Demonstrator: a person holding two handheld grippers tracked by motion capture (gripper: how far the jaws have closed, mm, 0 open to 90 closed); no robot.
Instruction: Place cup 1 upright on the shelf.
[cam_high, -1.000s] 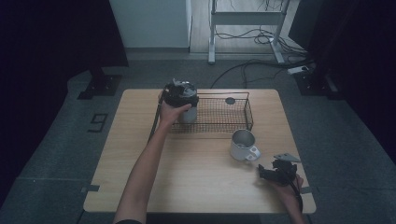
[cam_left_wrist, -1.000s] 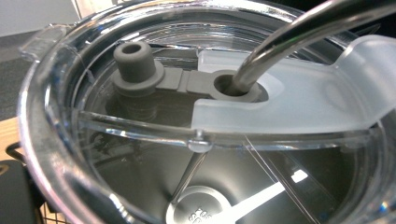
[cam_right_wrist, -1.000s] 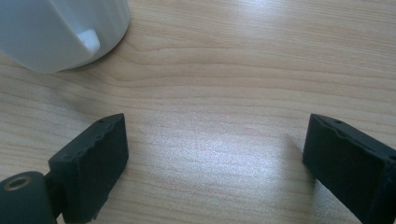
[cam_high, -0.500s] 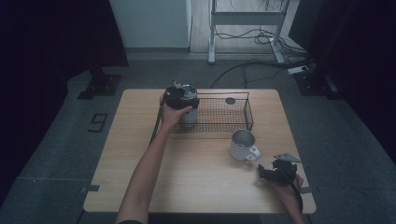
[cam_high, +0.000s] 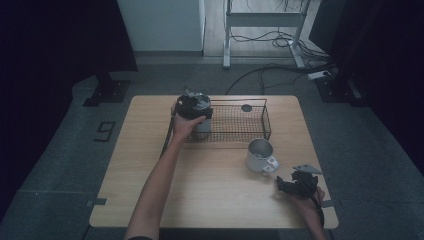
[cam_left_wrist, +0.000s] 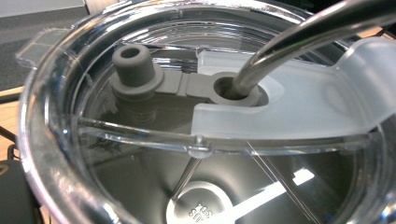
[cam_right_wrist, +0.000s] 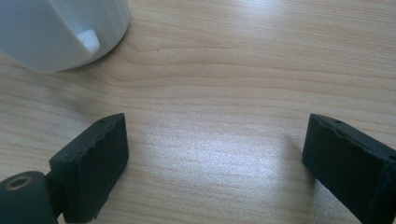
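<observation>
A clear-lidded tumbler (cam_high: 202, 128) stands upright at the left end of the wire basket (cam_high: 250, 137). My left gripper (cam_high: 194, 106) sits right on top of it, held from the near side by a hand. In the left gripper view the lid (cam_left_wrist: 140, 135) is very close, with a grey stopper (cam_left_wrist: 135, 70) and a metal straw (cam_left_wrist: 299, 42) through it; a dark jaw presses by the rim at lower left. My right gripper (cam_high: 289, 186) (cam_right_wrist: 215, 140) rests low over the table's front right, open, with bare wood between its jaws. A white mug (cam_high: 260, 155) (cam_right_wrist: 56, 32) stands just beyond it.
A small dark round object (cam_high: 246, 108) lies at the basket's far side. The wooden table (cam_high: 210, 200) has bare wood left and front. Cables and a desk frame lie on the floor beyond the far edge.
My left gripper has sunk slightly with the tumbler at the basket's left end. The right gripper and mug have stayed put.
</observation>
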